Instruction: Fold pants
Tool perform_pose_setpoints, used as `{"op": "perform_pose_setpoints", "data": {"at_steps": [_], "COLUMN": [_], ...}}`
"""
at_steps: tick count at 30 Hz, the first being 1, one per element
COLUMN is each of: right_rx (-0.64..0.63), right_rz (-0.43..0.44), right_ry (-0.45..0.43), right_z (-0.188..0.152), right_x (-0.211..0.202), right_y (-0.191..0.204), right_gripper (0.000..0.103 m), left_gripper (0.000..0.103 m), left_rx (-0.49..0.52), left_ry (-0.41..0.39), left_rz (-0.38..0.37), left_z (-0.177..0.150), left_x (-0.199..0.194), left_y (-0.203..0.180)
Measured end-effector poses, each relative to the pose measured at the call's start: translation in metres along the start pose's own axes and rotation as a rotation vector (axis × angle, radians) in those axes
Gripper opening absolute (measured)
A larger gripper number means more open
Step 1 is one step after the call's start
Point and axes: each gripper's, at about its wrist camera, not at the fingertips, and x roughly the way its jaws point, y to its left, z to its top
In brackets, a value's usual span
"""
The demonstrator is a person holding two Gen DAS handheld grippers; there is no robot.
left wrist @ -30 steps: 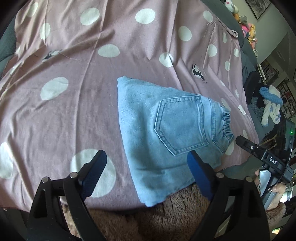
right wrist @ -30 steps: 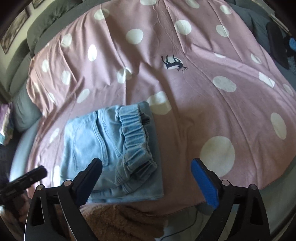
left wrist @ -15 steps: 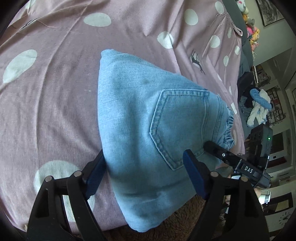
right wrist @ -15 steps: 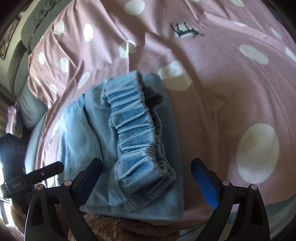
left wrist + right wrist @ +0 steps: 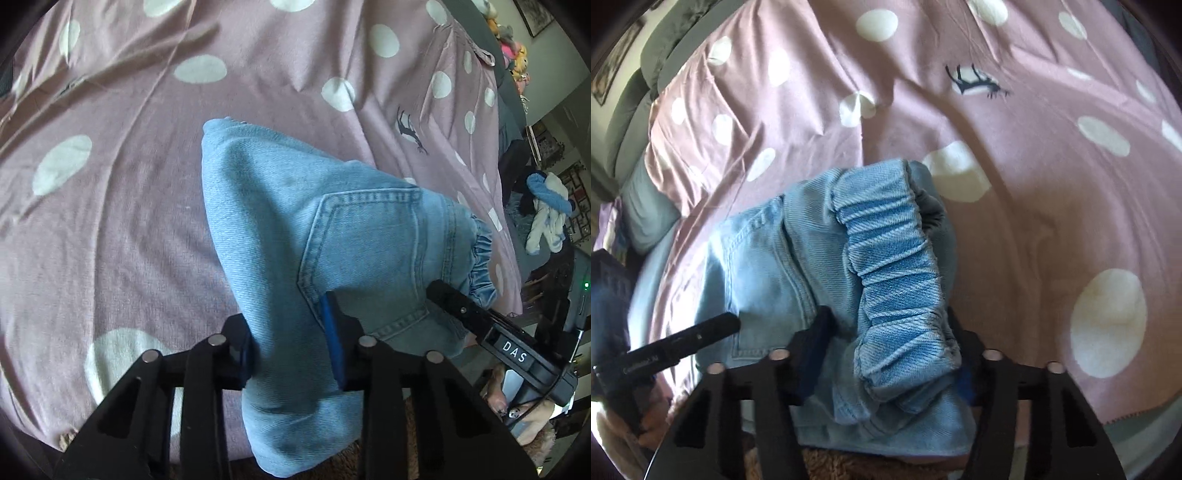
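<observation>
Folded light-blue denim pants point(image 5: 295, 236) lie on a pink polka-dot bedspread point(image 5: 110, 206), back pocket facing up. My left gripper point(image 5: 291, 350) is shut on the near folded edge of the pants. In the right wrist view the pants point(image 5: 775, 266) show their gathered elastic waistband point(image 5: 897, 280). My right gripper point(image 5: 890, 350) is shut on the waistband end. Each gripper shows at the edge of the other's view, the right one point(image 5: 480, 317) and the left one point(image 5: 672, 350).
The bedspread point(image 5: 1052, 184) covers the bed. A brown fuzzy fabric point(image 5: 376, 458) lies at the near edge. Grey pillows point(image 5: 665, 44) are at the far left. Clothes point(image 5: 546, 218) and furniture stand beyond the bed on the right.
Both grippers moved in over the pants from open and apart. Both have closed on the denim, the left on the folded edge and the right on the waistband.
</observation>
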Motion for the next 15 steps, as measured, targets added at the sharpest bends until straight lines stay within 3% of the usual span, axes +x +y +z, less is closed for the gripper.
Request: {"op": "perform_pose_setpoints", "data": {"at_steps": [2,7,15], "right_rx": [-0.033,-0.086,-0.143], "right_rz": [-0.028,-0.074,-0.073], "right_ry": [-0.023,-0.069,-0.136], "right_z": [0.0,-0.001,0.008], "right_x": [-0.01,-0.028,-0.051], "right_y": [0.009,0.028,0.05], "right_gripper": [0.043,0.04,0.04], "left_gripper": [0.021,0.021,0.025], "left_rx": [0.02,0.043,0.058], "left_ry": [-0.024,-0.076,-0.128], "left_rz": [-0.012,-0.02,-0.009], "left_z": [0.001,-0.002,0.002], "left_x": [-0.012,-0.044,-0.073], "left_y": [-0.004,-0.009,-0.013]}}
